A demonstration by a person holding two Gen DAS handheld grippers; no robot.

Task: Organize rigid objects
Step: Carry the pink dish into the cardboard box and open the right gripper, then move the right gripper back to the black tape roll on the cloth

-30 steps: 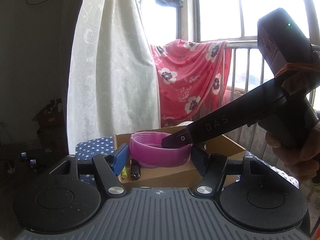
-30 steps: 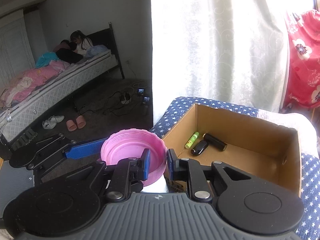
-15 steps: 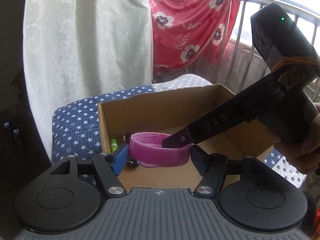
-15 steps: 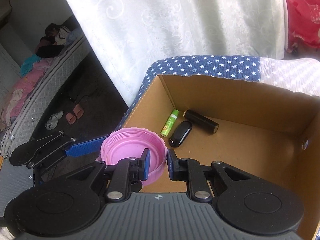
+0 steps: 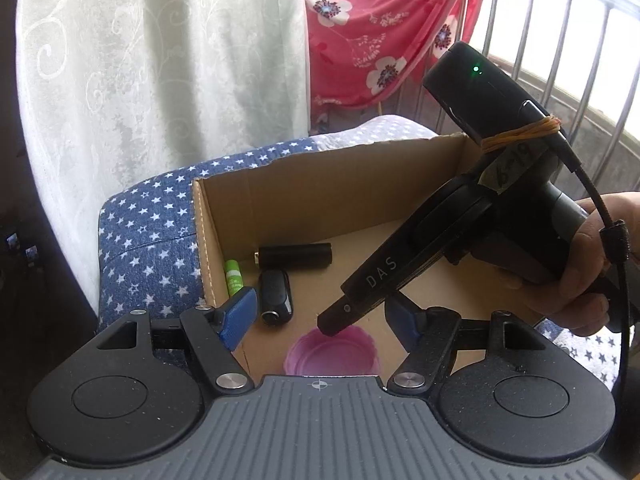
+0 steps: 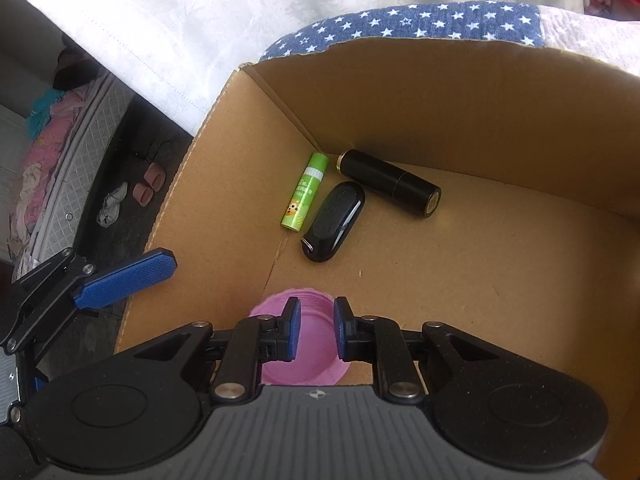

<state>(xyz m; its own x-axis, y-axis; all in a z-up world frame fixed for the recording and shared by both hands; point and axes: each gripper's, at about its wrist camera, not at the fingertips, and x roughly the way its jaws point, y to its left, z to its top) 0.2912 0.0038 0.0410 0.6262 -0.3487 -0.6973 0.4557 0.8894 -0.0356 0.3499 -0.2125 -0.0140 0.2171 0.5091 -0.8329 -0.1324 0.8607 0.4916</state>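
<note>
Three small items lie on the floor of the open brown cardboard box [image 6: 500,92], grouped in its far-left corner: a green cylindrical glue stick [image 6: 305,195], a glossy black oval key fob [image 6: 334,222] just beside it, and a black cylindrical tube [image 6: 390,188] lying at an angle behind the fob. Right gripper [image 6: 316,330] has its blue-padded tongs closed on the rim of the round pink plastic lid [image 6: 304,354], holding it low inside the box near the front wall, open side up. In the left wrist view the lid sits between the left gripper's [image 5: 320,316] fingers, but the pads aren't touching it: tongs apart and opening. The person's right hand [image 5: 592,264] grips the right tool's handle. Box sits on a blue star-print cushion [image 5: 148,240]; pale curtain [image 5: 160,60] behind it.
</note>
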